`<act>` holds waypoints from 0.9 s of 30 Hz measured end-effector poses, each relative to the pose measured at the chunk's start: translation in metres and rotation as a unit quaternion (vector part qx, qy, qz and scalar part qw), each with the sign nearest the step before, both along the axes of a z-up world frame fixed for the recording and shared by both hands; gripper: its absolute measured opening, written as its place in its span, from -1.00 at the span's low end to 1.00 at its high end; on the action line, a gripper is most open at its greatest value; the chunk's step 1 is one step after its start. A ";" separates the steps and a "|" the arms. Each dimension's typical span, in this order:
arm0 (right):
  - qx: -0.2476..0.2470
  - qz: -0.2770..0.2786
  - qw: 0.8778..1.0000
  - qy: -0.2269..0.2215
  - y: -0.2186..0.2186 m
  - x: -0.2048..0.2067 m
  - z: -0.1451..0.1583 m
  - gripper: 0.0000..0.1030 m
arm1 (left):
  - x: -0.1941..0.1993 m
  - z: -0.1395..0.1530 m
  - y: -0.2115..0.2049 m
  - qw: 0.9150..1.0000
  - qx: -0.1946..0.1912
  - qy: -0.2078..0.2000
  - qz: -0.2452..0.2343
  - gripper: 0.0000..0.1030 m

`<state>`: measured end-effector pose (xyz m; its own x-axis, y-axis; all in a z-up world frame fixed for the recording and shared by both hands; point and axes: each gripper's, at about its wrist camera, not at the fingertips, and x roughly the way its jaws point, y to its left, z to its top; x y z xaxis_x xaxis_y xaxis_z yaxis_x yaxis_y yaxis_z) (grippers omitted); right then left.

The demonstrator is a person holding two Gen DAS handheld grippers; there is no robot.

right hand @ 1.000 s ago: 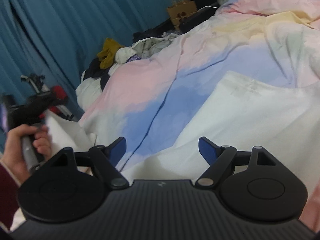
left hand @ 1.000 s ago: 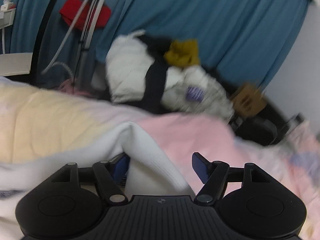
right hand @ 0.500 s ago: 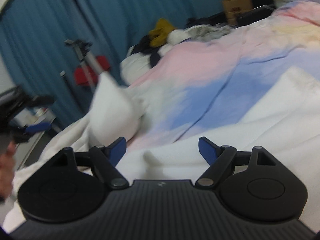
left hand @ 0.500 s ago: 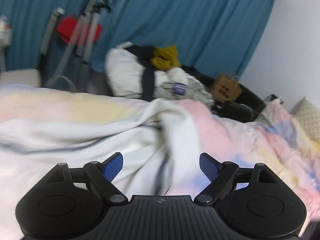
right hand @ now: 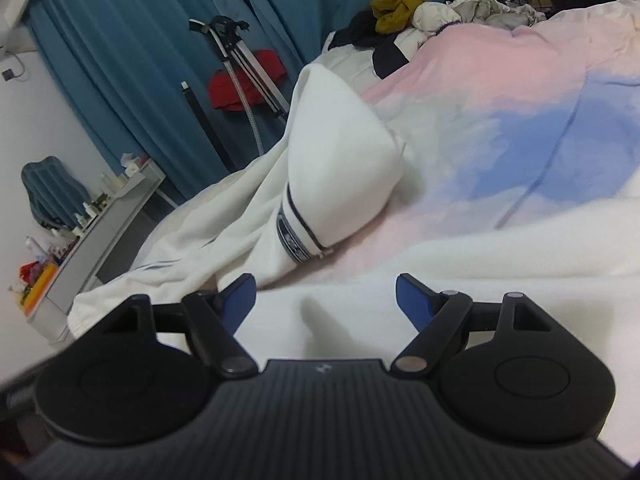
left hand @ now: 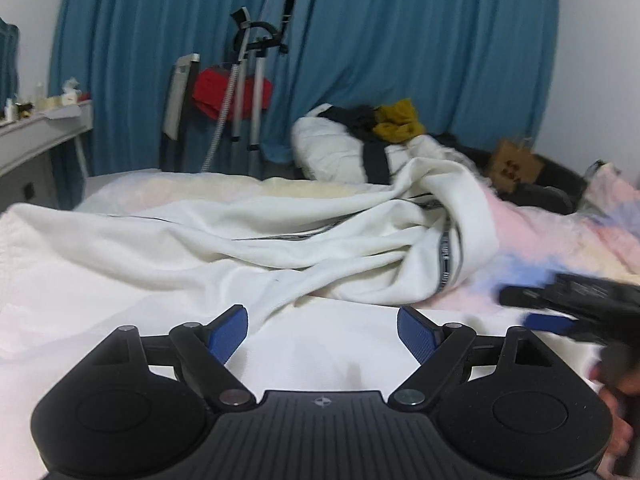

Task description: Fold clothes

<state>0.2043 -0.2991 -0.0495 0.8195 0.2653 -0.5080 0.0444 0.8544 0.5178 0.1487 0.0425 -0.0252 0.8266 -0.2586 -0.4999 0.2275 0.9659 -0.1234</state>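
Note:
A white garment with a dark-striped cuff lies rumpled on the bed; one part is thrown over itself. In the right wrist view the same garment stands in a folded peak with the striped cuff at its base. My left gripper is open and empty, low over the flat white cloth. My right gripper is open and empty over the cloth near the cuff. The right gripper also shows blurred at the right edge of the left wrist view.
The bed cover is pink, blue and yellow. A heap of clothes lies at the far edge before blue curtains. A tripod with a red item, a desk at the left and a cardboard bag stand beyond.
The left gripper let go of the white garment's fold, opened wide and drew back. The garment dropped into a rumpled heap. The right gripper swung left toward the cuff.

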 end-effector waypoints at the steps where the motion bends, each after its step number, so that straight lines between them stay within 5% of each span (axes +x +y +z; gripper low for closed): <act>1: -0.003 -0.003 1.000 0.005 0.006 0.009 -0.003 0.46 | 0.003 -0.004 0.003 1.000 -0.006 -0.001 -0.002 0.63; 7: 0.021 -0.035 0.999 0.033 0.059 0.072 -0.036 0.29 | 0.020 -0.018 0.027 0.995 -0.104 -0.002 -0.013 0.63; 8: 0.013 -0.044 0.998 0.041 0.068 0.081 -0.041 0.17 | 0.021 -0.019 0.029 0.994 -0.106 -0.003 -0.013 0.62; 9: 0.001 -0.056 0.998 0.043 0.076 0.086 -0.044 -0.28 | 0.021 -0.018 0.032 0.994 -0.107 -0.005 -0.005 0.62; 10: -0.014 -0.064 0.997 0.043 0.081 0.088 -0.044 -0.52 | 0.021 -0.017 0.034 0.994 -0.106 -0.006 0.004 0.62; 12: -0.020 -0.072 0.997 0.036 0.083 0.085 -0.038 -0.73 | 0.020 -0.013 0.045 0.991 -0.131 -0.004 0.013 0.62; 17: -0.044 -0.113 0.992 -0.043 0.069 0.041 0.021 -0.80 | 0.012 0.002 0.057 0.987 -0.154 -0.028 0.027 0.62; 22: -0.092 -0.138 0.980 -0.105 0.030 0.019 0.113 -0.81 | 0.009 0.006 0.059 0.987 -0.154 -0.033 0.017 0.62; 27: -0.037 -0.165 0.985 -0.025 -0.064 0.089 0.161 -0.80 | 0.012 0.002 0.051 0.989 -0.144 -0.026 -0.002 0.62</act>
